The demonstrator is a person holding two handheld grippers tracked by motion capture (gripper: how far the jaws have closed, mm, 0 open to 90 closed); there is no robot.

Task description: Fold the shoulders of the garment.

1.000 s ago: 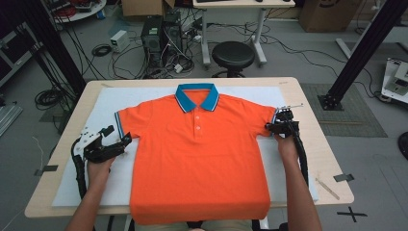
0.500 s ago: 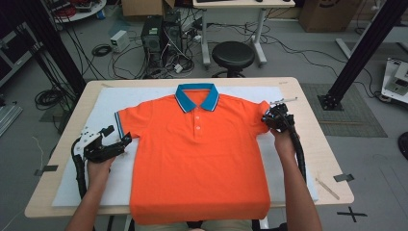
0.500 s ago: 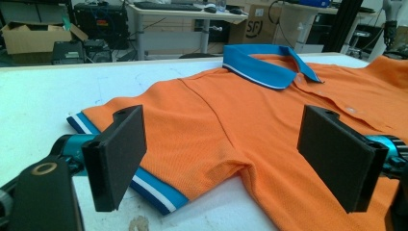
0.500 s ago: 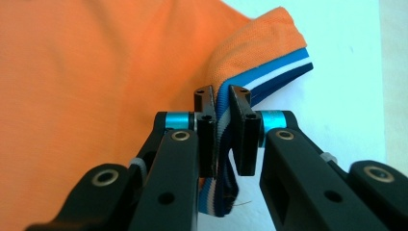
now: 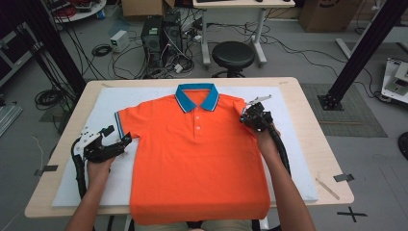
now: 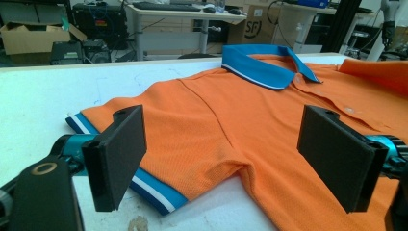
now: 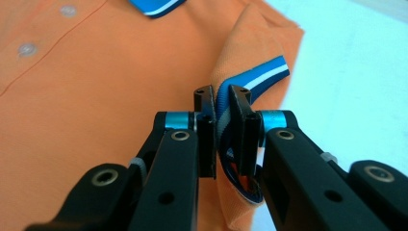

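The shirt (image 5: 197,159), flat on the tabletop (image 5: 308,103), looks soft and light, best held by a cuff: right tongs (image 7: 221,103) have just closed on the right sleeve (image 7: 260,77), left tongs (image 6: 221,159) are spread.

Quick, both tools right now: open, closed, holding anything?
Left tool: open, jaws astride the shirt's left sleeve, not gripping.
Right tool: just closed, gripping the right sleeve cuff.

You are looking down from high above your side of the table (image 5: 308,103). One camera is riding low on your left gripper (image 6: 226,159), looking across the orange polo shirt (image 6: 250,125). The other is sitting very close over the shirt's right sleeve (image 7: 260,77). All three are sharing the shirt.
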